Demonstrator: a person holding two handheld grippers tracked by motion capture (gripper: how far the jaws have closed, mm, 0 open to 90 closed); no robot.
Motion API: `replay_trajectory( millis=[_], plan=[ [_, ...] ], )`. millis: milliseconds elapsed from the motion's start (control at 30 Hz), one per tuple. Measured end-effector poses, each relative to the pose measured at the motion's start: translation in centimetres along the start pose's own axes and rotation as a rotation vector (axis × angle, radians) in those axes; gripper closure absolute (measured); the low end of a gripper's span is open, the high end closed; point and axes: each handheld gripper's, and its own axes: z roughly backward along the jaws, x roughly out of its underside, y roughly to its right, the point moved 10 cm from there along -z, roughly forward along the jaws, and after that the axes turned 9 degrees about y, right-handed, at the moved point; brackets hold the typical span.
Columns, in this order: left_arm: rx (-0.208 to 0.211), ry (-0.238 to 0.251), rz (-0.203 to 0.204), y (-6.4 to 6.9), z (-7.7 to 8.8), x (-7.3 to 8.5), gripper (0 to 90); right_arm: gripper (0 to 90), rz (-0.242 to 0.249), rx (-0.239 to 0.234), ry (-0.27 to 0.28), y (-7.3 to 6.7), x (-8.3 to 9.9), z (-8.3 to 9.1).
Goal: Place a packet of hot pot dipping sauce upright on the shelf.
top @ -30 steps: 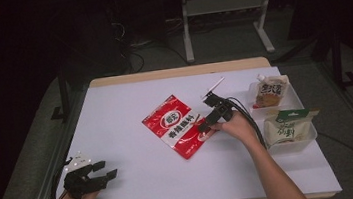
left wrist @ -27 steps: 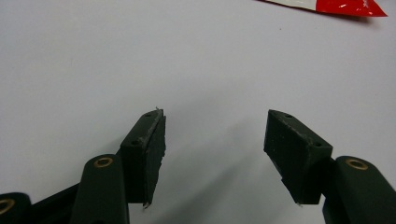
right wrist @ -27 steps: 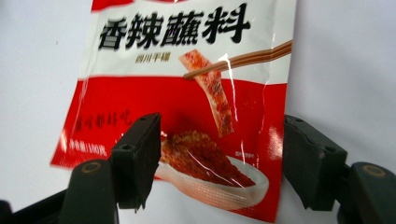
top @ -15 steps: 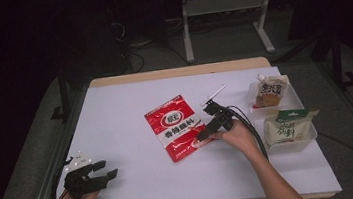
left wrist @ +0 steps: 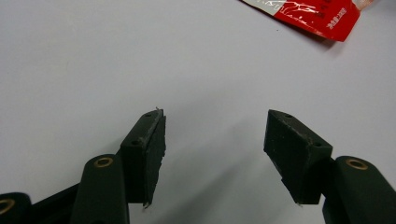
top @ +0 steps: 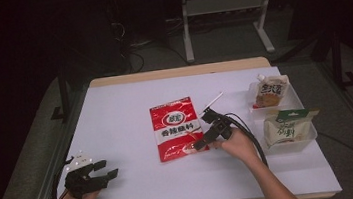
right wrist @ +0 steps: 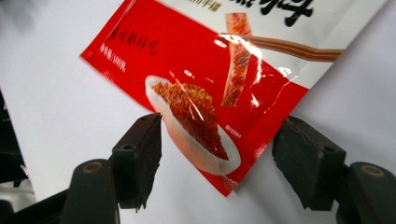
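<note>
A red and white snack packet lies flat in the middle of the white table. My right gripper sits at the packet's near right corner. In the right gripper view this gripper is open, with the packet's red corner lying between the jaws and untouched by the pads. My left gripper rests near the table's front left corner. It is open over bare table, with a corner of the packet far ahead.
Two clear trays stand at the right edge: the far one holds a beige spouted pouch, the near one a green and white bag. A cable trails from the right gripper.
My right gripper has slid along the packet's right edge toward the near corner. The packet has turned to lie straighter. The left gripper has stayed put.
</note>
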Motion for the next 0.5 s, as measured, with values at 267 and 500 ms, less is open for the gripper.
replay_trajectory(
  millis=[267,500],
  plan=[
    [0.001,0.001,0.000,0.0,0.1,0.0,38.5,33.3,0.013,-0.015,-0.028,-1.0,0.3,-0.2],
    [0.002,0.001,0.006,0.0,-0.1,0.0,38.5,30.4,-0.021,0.032,0.039,1.0,-1.6,0.8]
  ],
)
